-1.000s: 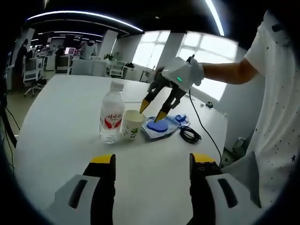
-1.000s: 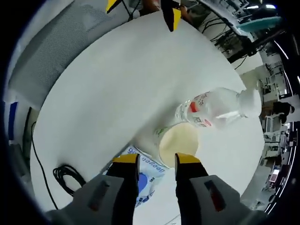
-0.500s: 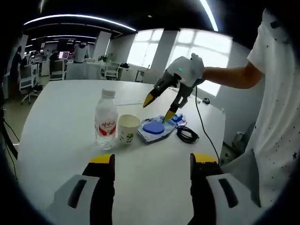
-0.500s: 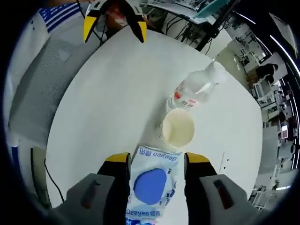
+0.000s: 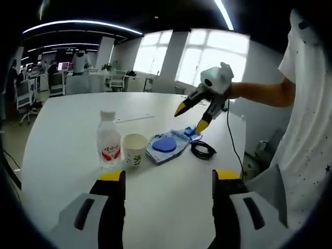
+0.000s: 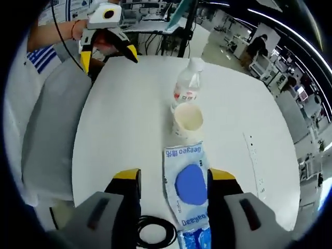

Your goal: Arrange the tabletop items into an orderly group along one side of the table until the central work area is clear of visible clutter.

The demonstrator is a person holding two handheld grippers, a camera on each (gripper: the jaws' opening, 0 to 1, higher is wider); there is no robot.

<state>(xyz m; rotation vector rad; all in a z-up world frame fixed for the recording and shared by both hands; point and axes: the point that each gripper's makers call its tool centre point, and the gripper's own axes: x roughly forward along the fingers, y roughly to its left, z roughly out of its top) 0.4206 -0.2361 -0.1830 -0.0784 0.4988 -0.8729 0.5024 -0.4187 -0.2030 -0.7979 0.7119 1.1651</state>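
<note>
On the white round table a clear water bottle with a red label, a paper cup and a flat wet-wipes pack with a blue round lid lie in a row. My right gripper hovers open above the pack's far end, holding nothing. In the right gripper view, the pack lies ahead between my right gripper's jaws, with the cup and bottle beyond. My left gripper is open and empty near the table edge, and shows across the table.
A black coiled cable lies beside the pack, with a small blue packet next to it. A thin white strip lies on the table's far part. A person in a white shirt stands at the right edge. Office desks stand behind.
My right gripper has drawn back from over the cup to above the wipes pack's end and opened wider. The left view has pulled back slightly; the items have not moved.
</note>
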